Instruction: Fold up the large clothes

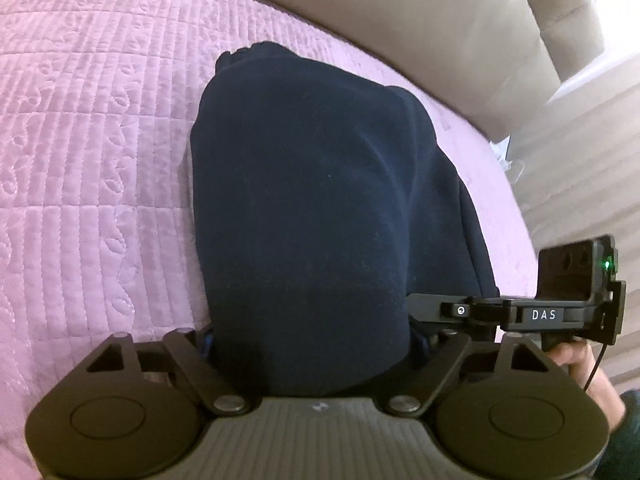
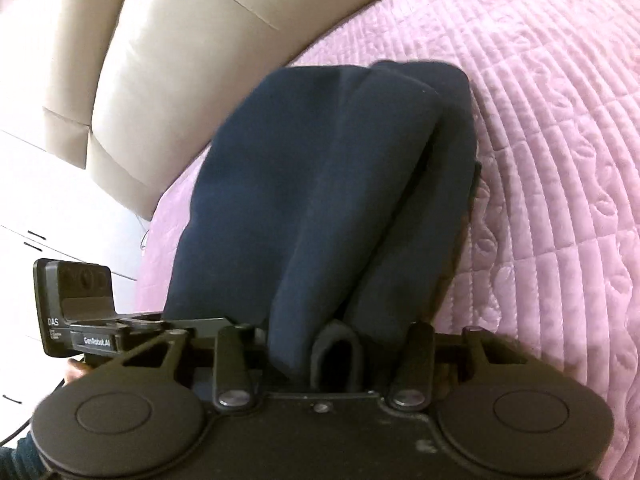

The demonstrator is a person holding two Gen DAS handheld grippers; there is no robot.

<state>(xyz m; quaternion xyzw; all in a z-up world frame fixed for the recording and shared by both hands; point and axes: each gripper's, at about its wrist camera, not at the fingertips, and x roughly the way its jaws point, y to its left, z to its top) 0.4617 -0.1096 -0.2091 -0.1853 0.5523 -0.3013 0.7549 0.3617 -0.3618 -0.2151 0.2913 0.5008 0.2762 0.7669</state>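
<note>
A dark navy garment (image 1: 312, 184), folded into a long thick bundle, lies on a pink quilted bedspread (image 1: 100, 140). Its near end fills the gap of my left gripper (image 1: 312, 344) and covers the fingertips; the cloth meets the blue pads on both sides. In the right wrist view the same garment (image 2: 320, 184) shows two lengthwise folds. My right gripper (image 2: 328, 348) pinches a bunched loop of that cloth between its jaws. The right gripper's body (image 1: 520, 314) sits at the garment's right edge, held by a hand (image 1: 576, 356).
A beige padded headboard (image 1: 400, 0) runs behind the bed, also visible as the headboard (image 2: 140, 80). White drawers (image 2: 44, 208) stand to the left beyond the bed edge. A wooden floor (image 1: 580, 168) lies to the right of the bed.
</note>
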